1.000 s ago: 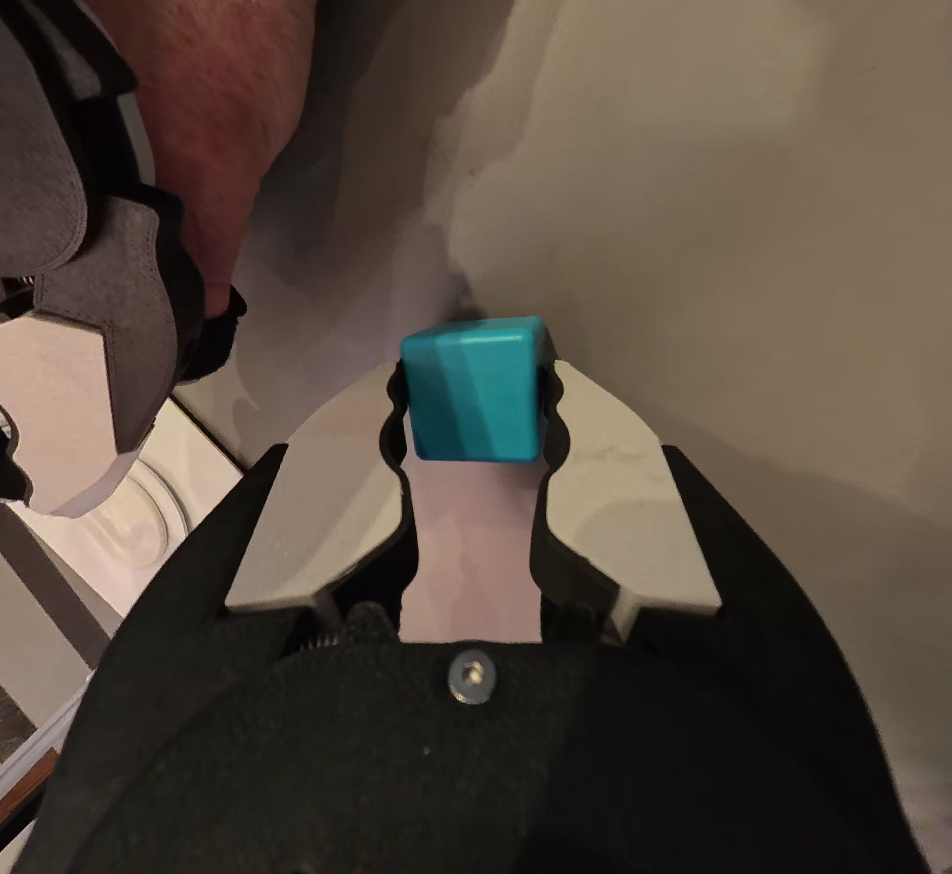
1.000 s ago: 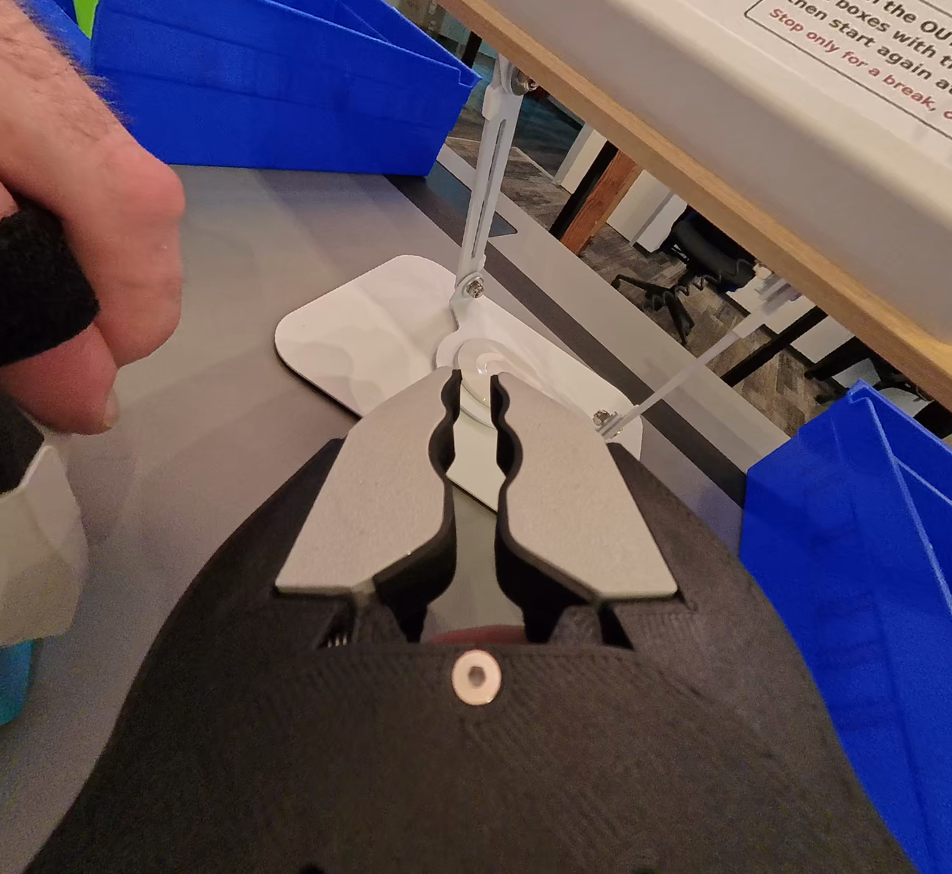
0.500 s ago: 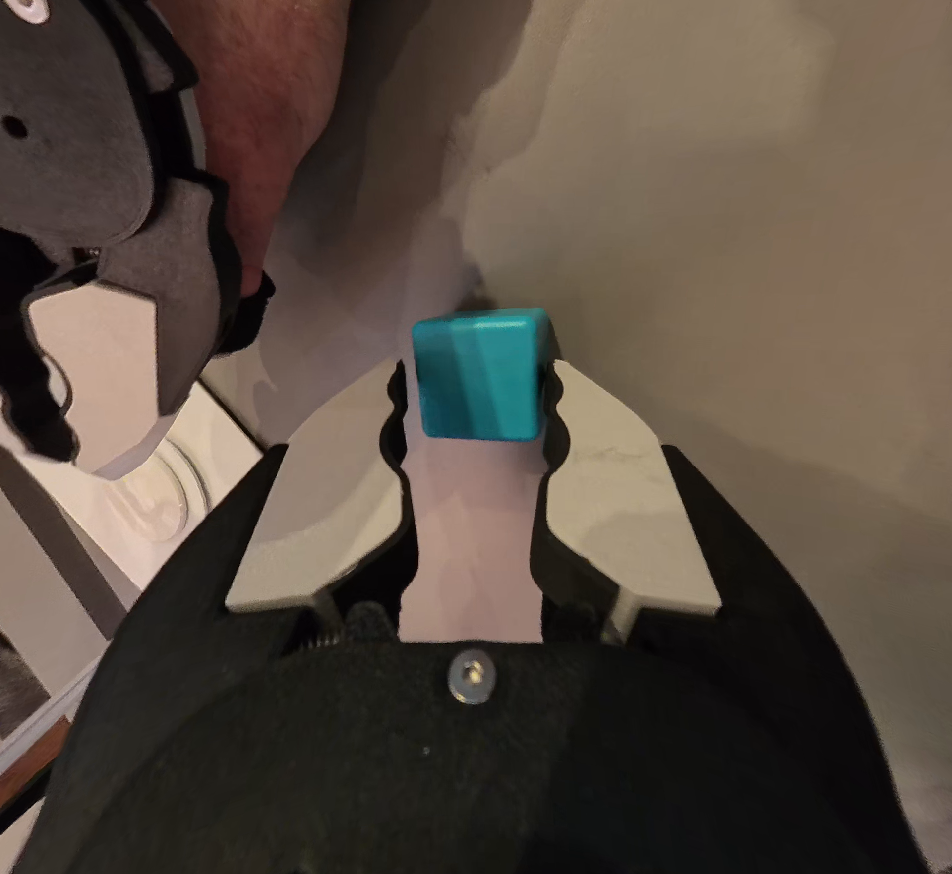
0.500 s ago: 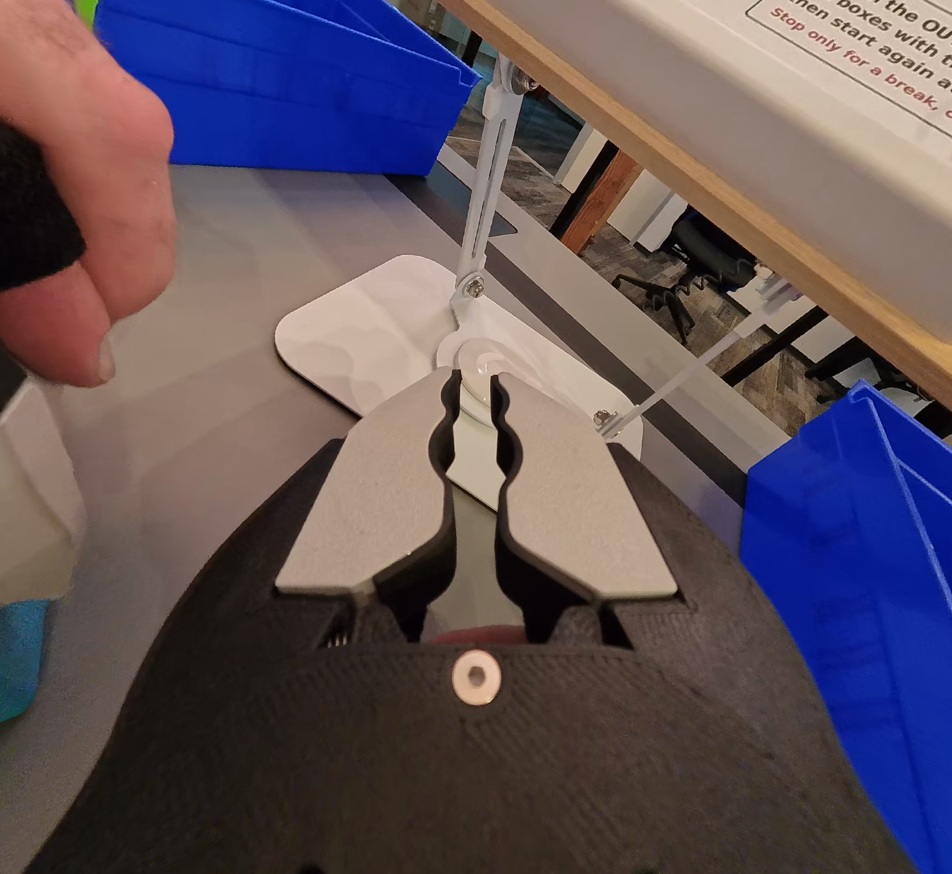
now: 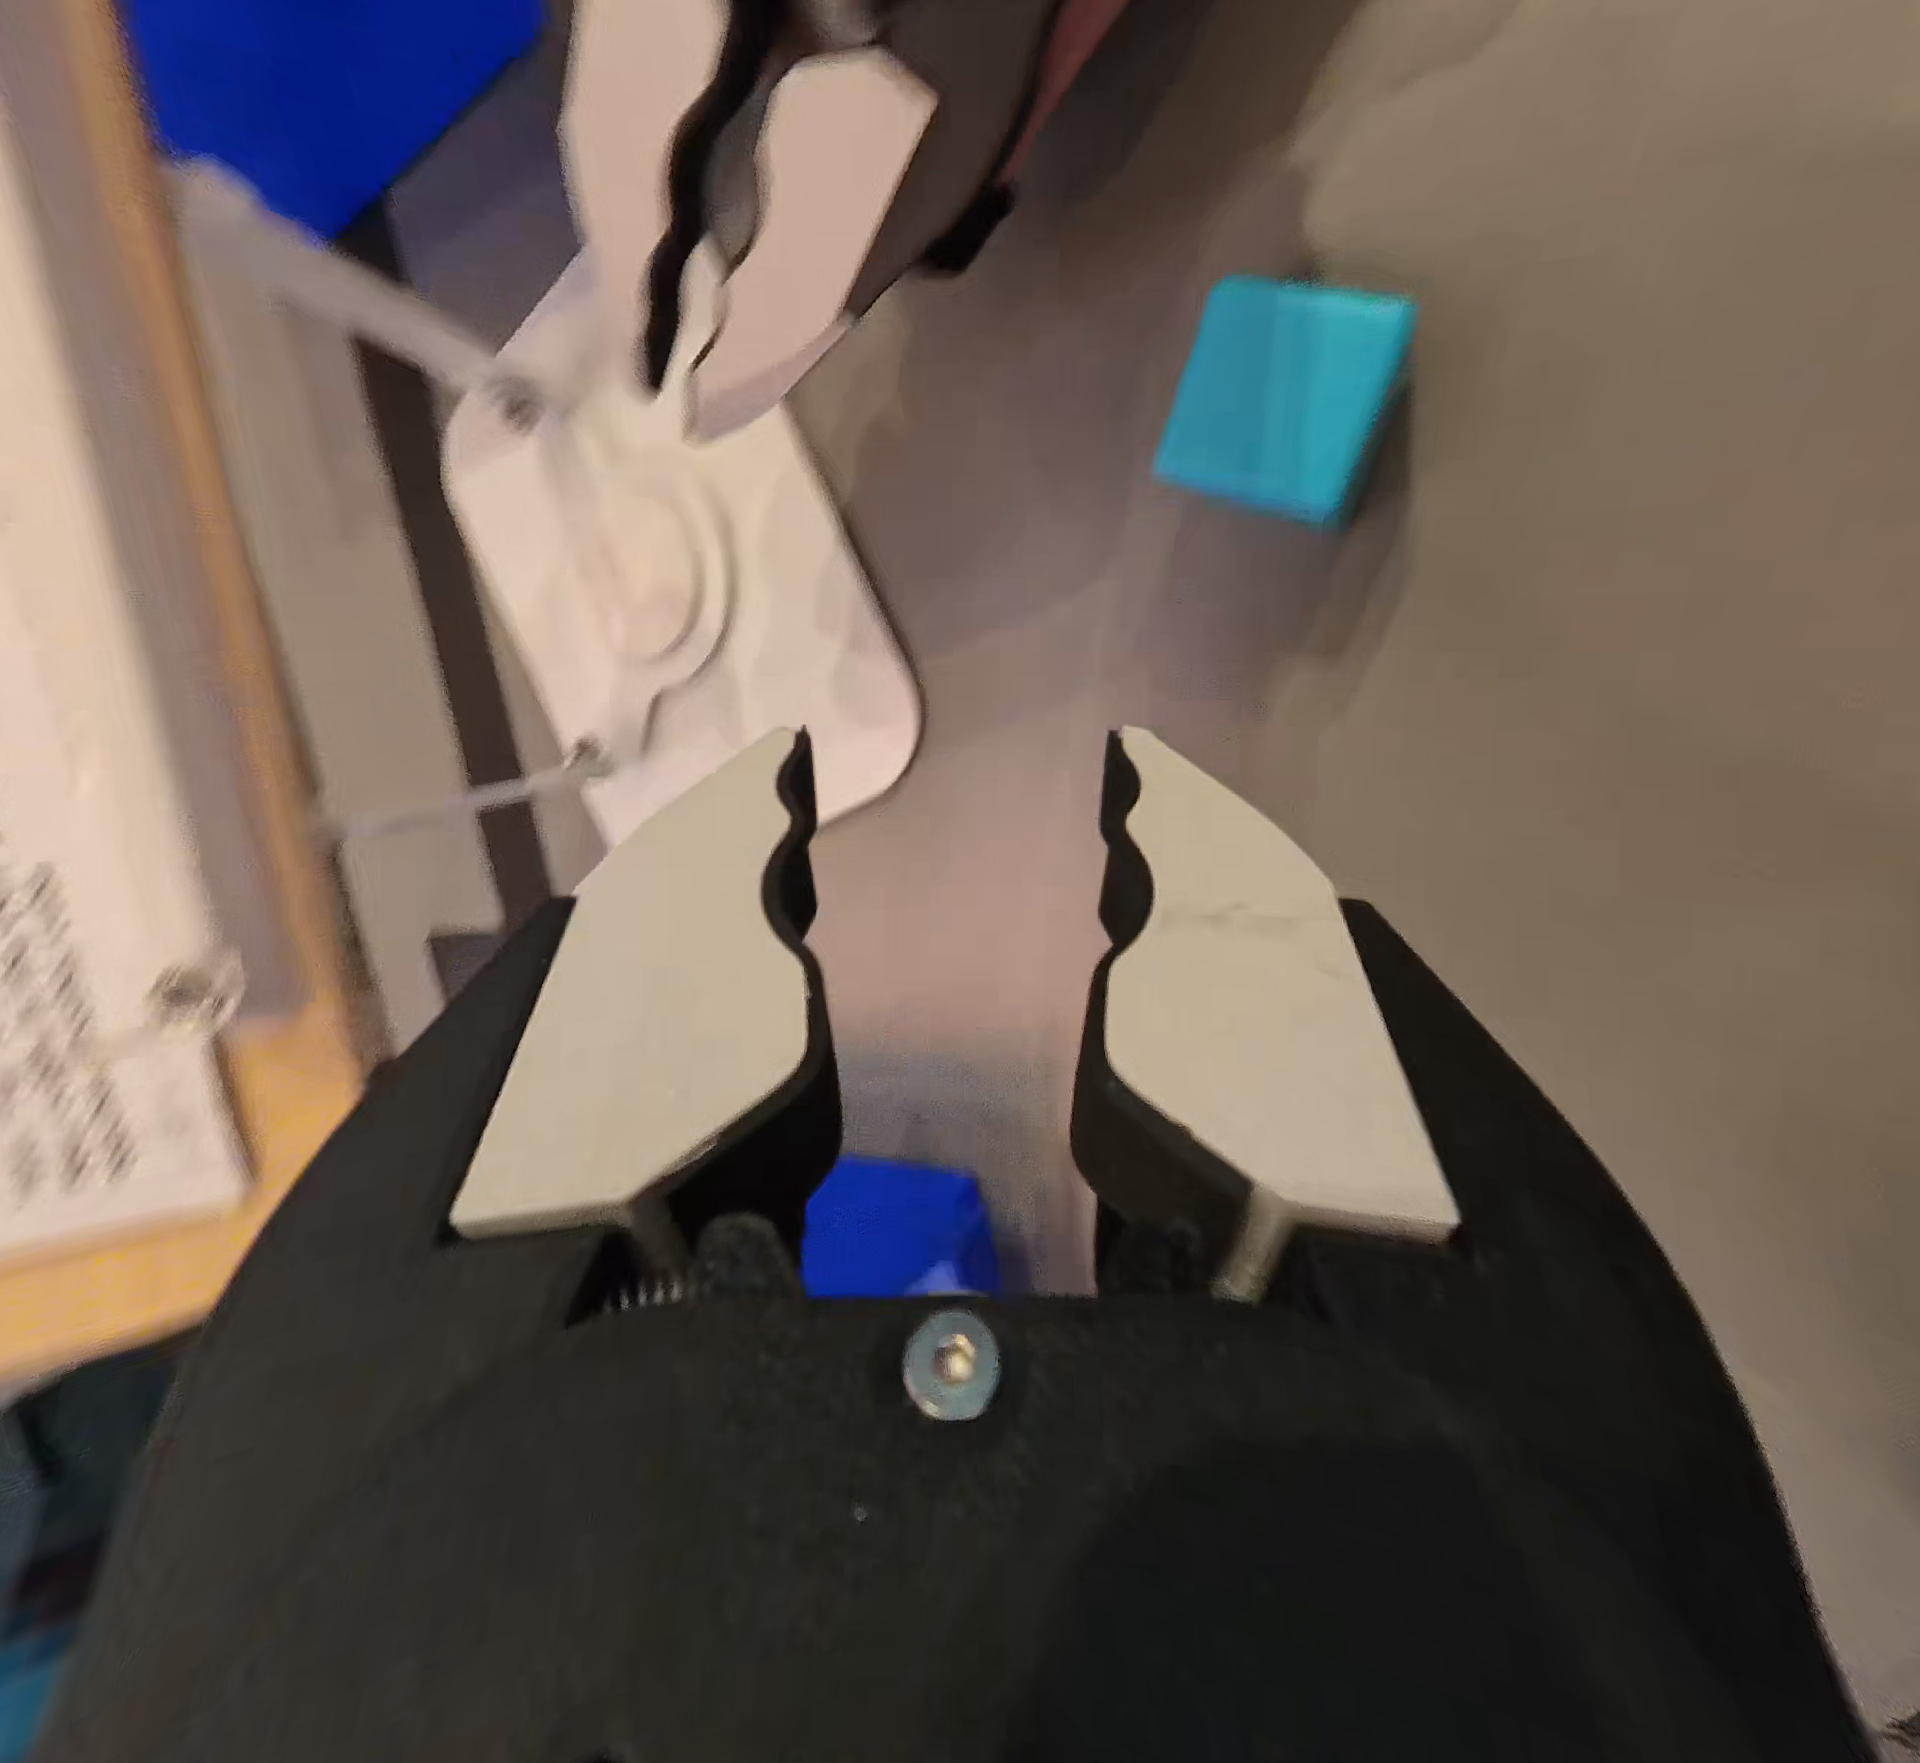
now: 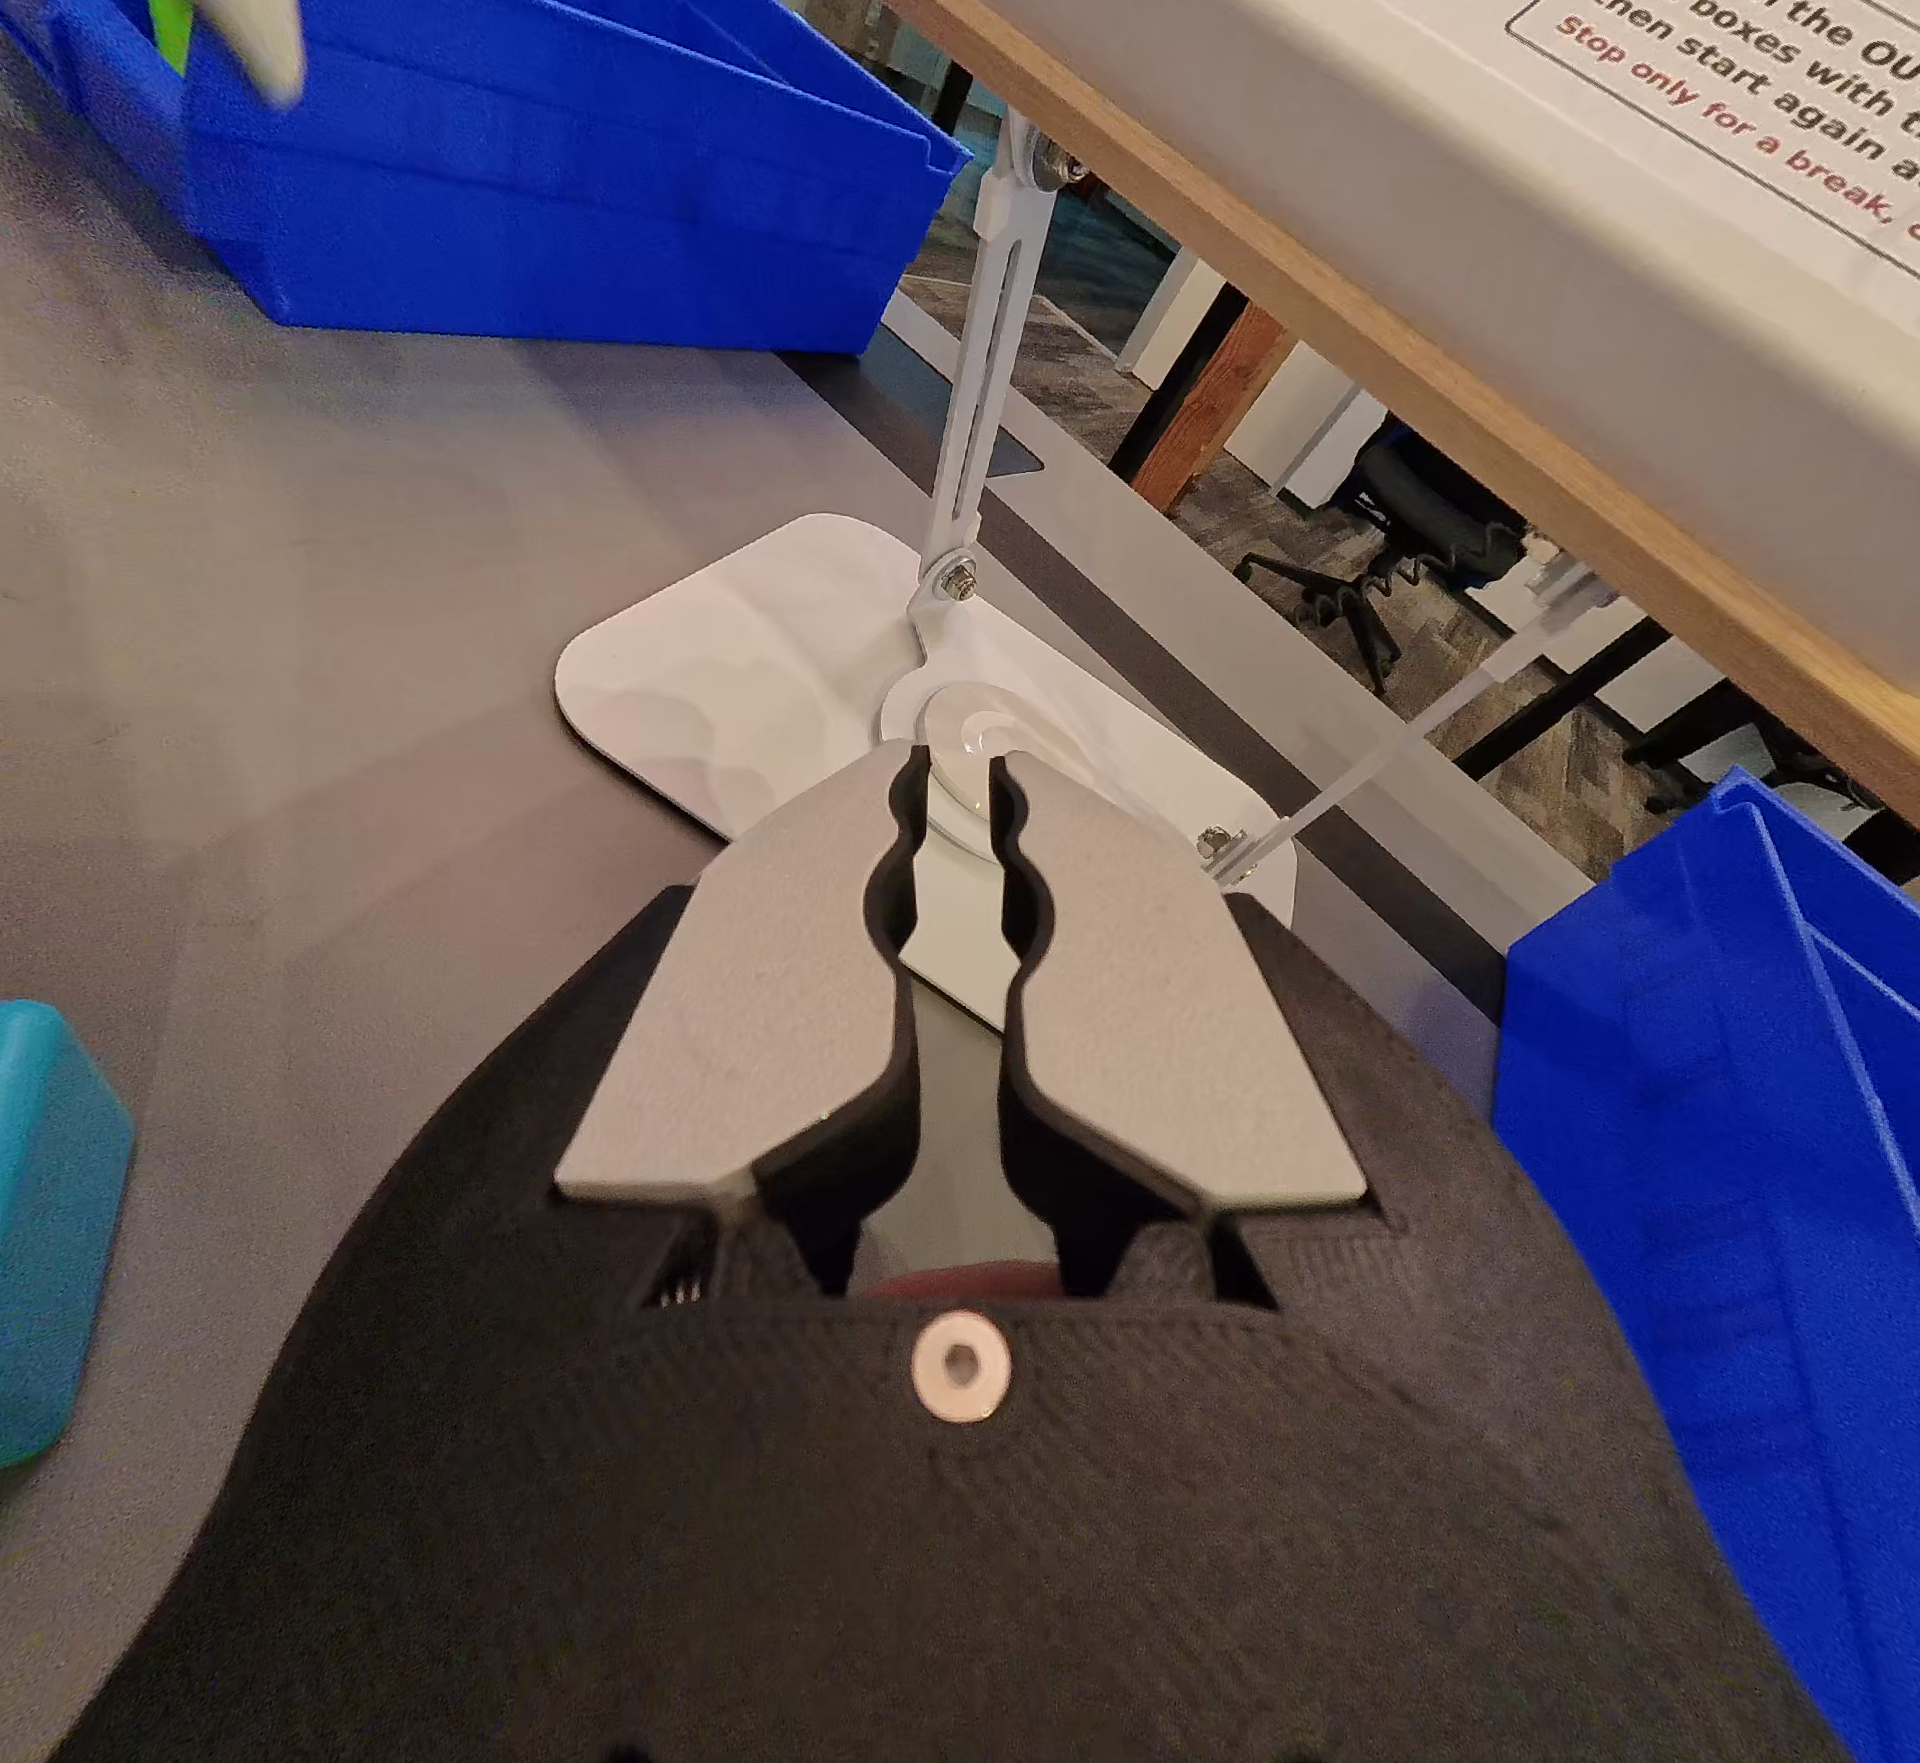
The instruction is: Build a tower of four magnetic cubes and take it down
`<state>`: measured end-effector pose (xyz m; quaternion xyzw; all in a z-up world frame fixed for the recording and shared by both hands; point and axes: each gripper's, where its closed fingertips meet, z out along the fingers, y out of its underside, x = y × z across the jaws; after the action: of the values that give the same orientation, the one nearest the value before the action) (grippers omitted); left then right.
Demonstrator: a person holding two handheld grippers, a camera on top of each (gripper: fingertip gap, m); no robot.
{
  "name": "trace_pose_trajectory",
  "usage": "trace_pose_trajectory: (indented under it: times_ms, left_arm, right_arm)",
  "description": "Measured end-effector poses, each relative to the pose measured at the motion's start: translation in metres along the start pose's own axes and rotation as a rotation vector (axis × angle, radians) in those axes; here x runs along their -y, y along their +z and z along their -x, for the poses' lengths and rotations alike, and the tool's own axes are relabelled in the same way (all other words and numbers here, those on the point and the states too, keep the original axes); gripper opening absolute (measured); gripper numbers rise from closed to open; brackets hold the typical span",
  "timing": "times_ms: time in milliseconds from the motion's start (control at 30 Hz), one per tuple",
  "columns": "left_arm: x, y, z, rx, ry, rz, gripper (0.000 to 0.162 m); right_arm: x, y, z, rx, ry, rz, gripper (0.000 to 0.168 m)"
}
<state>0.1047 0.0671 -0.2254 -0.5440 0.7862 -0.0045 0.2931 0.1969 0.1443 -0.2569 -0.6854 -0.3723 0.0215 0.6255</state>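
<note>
My left gripper (image 5: 956, 757) hangs above the grey table (image 5: 1610, 778) with its jaws spread wide and nothing between them; the teal cube (image 5: 1288, 399) sits alone on the table ahead and to the right of those fingertips, well apart from them. My right gripper (image 6: 951, 763) has its jaws drawn nearly together on nothing, a thin slit showing between them, and it points at the white stand base (image 6: 727, 674). In the right wrist view the cube (image 6: 47, 1214) is cut off by the left edge, so I see only 1 corner of it. The left wrist view is blurred, and I can make out only 1 cube. A blue bin (image 6: 540, 186) lines the far side, another blue bin (image 6: 1714, 1142) sits at right, and open table lies around the cube.
</note>
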Motion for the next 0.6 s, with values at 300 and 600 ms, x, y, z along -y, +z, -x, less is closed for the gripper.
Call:
trace_pose_trajectory:
  times_ms: [300,600]
  left_arm:
    - [-0.157,-0.05,0.058,0.229,-0.345,0.258,0.05]
    - [-0.258,-0.06,0.057,0.257,-0.502,0.492,0.054]
  right_arm:
    - [0.0,0.0,0.0,0.002,0.004,0.001,0.011]
    - [0.0,0.0,0.0,0.004,0.001,0.002,0.012]
